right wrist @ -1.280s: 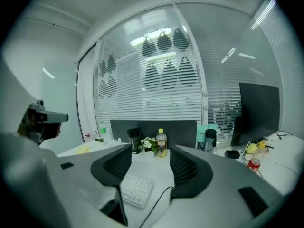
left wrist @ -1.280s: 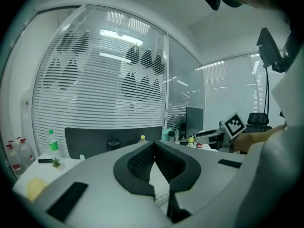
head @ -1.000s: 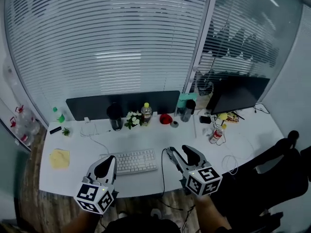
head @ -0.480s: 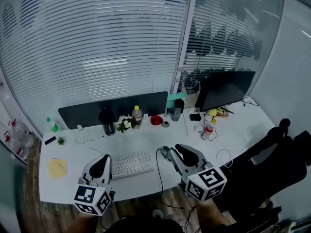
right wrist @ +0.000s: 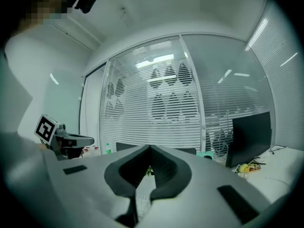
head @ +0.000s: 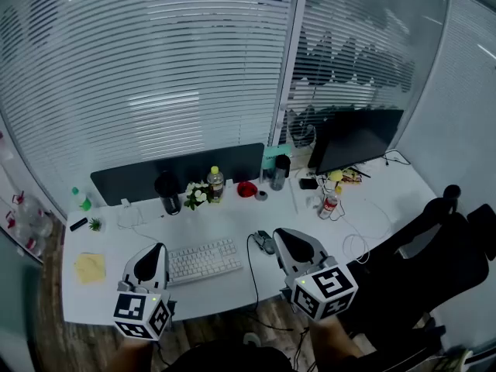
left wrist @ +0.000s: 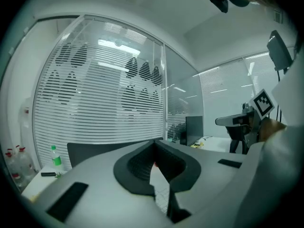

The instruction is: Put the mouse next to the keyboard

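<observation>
A white keyboard [head: 203, 259] lies on the white desk [head: 232, 219] near its front edge. A small dark mouse [head: 265, 242] sits right of the keyboard, and its black cord [head: 254, 273] runs off the front edge. My right gripper [head: 279, 235] hovers just right of the mouse, shut, with nothing between its jaws [right wrist: 149, 148]. My left gripper [head: 153, 251] hangs over the desk's front at the keyboard's left end, also shut and empty [left wrist: 154, 143]. Each gripper shows at the side of the other's view.
A dark divider panel [head: 178, 173] and a black monitor [head: 356, 138] stand at the back. In front of them are a black cup [head: 167, 186], flowers [head: 194, 194], a bottle [head: 215, 183], a red bowl [head: 246, 189] and a can [head: 329, 205]. A yellow cloth [head: 90, 267] lies left. A black chair [head: 434, 246] is right.
The right gripper's jaws have gone from open to shut, with nothing caught in them. Both grippers have drawn back slightly toward the desk's front edge as the head view shifted.
</observation>
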`<state>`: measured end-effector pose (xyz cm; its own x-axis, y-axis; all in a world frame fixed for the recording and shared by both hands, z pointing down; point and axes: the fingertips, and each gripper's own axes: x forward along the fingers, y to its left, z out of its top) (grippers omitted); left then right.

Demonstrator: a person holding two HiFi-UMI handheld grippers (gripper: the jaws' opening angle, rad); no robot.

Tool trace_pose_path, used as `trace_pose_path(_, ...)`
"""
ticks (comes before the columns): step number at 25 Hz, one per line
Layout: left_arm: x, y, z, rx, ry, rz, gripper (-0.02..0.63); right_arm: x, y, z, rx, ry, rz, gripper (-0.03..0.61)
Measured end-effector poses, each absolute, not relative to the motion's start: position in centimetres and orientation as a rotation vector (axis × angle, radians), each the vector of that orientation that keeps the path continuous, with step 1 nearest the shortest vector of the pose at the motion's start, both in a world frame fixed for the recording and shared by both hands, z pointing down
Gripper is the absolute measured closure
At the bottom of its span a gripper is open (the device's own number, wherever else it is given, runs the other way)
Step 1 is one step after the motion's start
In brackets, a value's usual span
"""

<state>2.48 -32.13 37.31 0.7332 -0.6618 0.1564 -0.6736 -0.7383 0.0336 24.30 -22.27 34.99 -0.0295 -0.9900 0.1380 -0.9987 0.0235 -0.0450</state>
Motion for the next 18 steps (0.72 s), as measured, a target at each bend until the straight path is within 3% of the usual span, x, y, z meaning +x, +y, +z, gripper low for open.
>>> trace_pose_path(18, 2.88, -31.21, 36.78, 2.868, -1.109, 0.199, 0.586, 24.89, -22.40, 35.52, 2.146, -2.163, 0.199, 0.579)
